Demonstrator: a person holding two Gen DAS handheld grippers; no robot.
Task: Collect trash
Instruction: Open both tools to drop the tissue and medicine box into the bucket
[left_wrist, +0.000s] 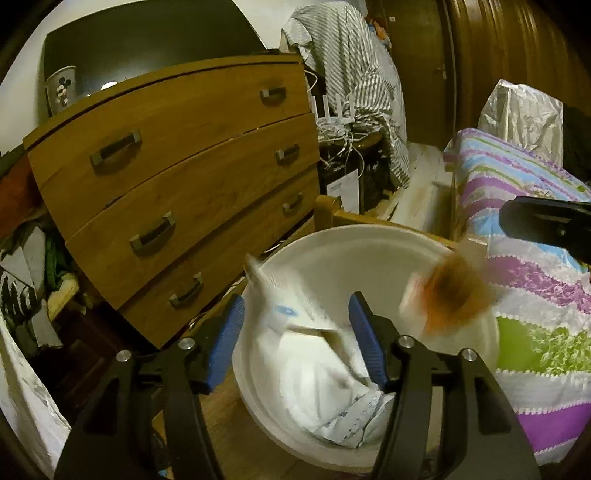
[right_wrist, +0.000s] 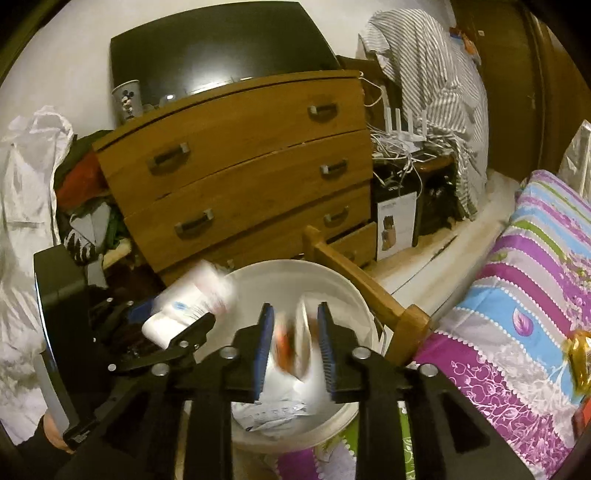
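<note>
Cluttered bedroom floor, with a white bucket (left_wrist: 354, 240) standing between a wooden chest of drawers (left_wrist: 177, 177) and a bed with a striped cover (left_wrist: 535, 295).

Nearest in the left wrist view, the left gripper (left_wrist: 297, 343) is spread wide over the bucket. A white crumpled wrapper (left_wrist: 295, 332) with a blue mark lies between its blue pads (left_wrist: 369, 343), blurred, and the pads do not press on it. More white paper (left_wrist: 354, 417) lies lower in the bucket. To the right, an orange and brown piece of trash (left_wrist: 454, 299) is a blur over the bucket rim.

In the right wrist view, the right gripper (right_wrist: 295, 347) is parted a little. The orange and white trash (right_wrist: 295, 343) sits blurred between its pads; whether they touch it I cannot tell. Only this view shows the left gripper (right_wrist: 173, 325) from the side, with the white wrapper (right_wrist: 192, 306) at its tip over the left rim of the bucket (right_wrist: 351, 295), and a gold wrapper (right_wrist: 580, 354) on the bed cover (right_wrist: 517, 295).

A wooden bed post (right_wrist: 365, 291) stands just beside the bucket. Farther away are a box (right_wrist: 397, 225), white cables (right_wrist: 399, 144), a striped cloth (right_wrist: 436, 92), a cup (right_wrist: 127, 99) with a cartoon mouse and a dark screen (right_wrist: 221, 48) on the chest of drawers (right_wrist: 240, 177).
</note>
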